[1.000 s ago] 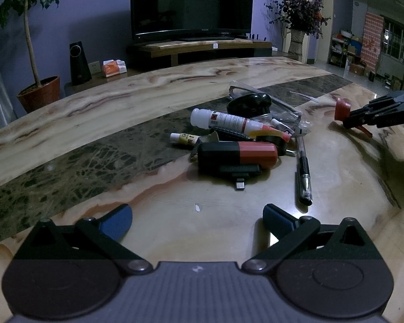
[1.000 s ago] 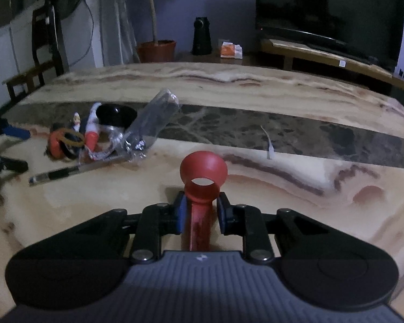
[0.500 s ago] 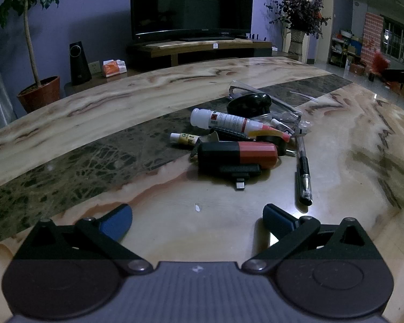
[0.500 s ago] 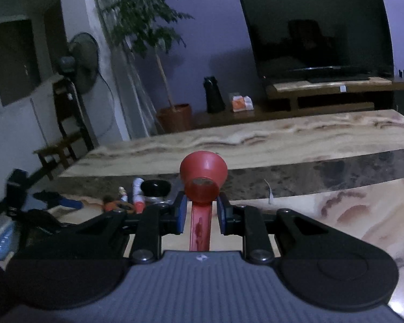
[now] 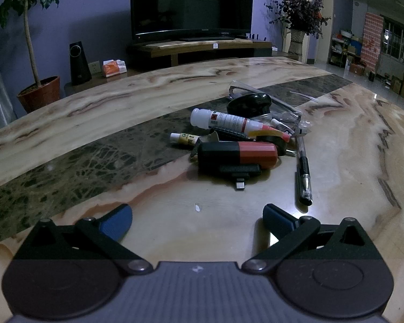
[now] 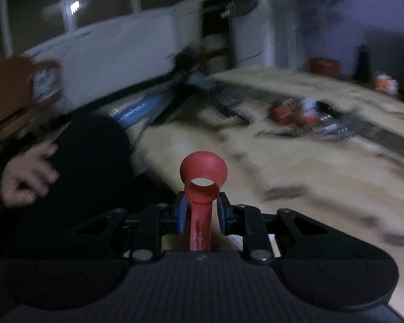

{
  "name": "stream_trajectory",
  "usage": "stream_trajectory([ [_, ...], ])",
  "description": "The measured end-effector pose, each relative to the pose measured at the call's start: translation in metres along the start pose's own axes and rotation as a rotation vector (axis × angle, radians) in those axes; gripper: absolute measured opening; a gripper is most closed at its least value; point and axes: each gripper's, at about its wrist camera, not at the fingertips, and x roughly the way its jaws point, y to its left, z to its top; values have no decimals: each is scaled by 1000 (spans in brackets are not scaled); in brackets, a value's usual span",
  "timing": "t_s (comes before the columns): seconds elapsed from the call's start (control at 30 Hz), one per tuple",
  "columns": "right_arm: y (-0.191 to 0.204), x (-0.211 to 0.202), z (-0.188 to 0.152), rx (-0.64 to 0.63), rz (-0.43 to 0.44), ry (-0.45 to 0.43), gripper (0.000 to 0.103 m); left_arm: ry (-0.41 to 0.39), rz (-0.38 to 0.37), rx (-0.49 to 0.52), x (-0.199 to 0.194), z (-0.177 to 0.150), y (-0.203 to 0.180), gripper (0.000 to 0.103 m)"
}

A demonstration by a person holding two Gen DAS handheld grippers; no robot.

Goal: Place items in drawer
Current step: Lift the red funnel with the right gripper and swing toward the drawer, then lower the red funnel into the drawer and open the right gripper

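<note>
My right gripper point(image 6: 201, 210) is shut on a red tool with a funnel-shaped head point(image 6: 203, 171), its stem clamped between the blue pads. The view is blurred and turned toward the person and the table's near edge. My left gripper point(image 5: 196, 219) is open and empty, low over the marble table point(image 5: 121, 99). In front of it lies a pile: a black-and-red case point(image 5: 237, 153), a white bottle with a red tip point(image 5: 223, 119), a black pen point(image 5: 303, 172), a small white tube point(image 5: 183, 138) and a black round lid point(image 5: 249, 103). No drawer is visible.
A person's hand point(image 6: 27, 173) and dark clothing point(image 6: 89, 167) are at the left of the right wrist view. A TV point(image 5: 191, 2) on a low stand, a potted tree point(image 5: 37, 91) and a speaker point(image 5: 79, 63) stand beyond the table.
My right gripper has swung leftward with the red tool, from facing the TV to facing the person and the table edge, and has left the left wrist view. The left gripper has stayed still.
</note>
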Motion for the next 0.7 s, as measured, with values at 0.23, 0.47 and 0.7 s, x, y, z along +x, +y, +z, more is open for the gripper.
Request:
stream_trajectory([
  [0.23, 30, 53, -36, -80, 9, 241, 26, 0, 0, 0, 0, 0, 0, 103],
  [0.47, 37, 105, -83, -99, -52, 486, 26, 0, 0, 0, 0, 0, 0, 103],
  [0.7, 13, 123, -108, -42, -199, 604, 26, 0, 0, 0, 0, 0, 0, 103],
])
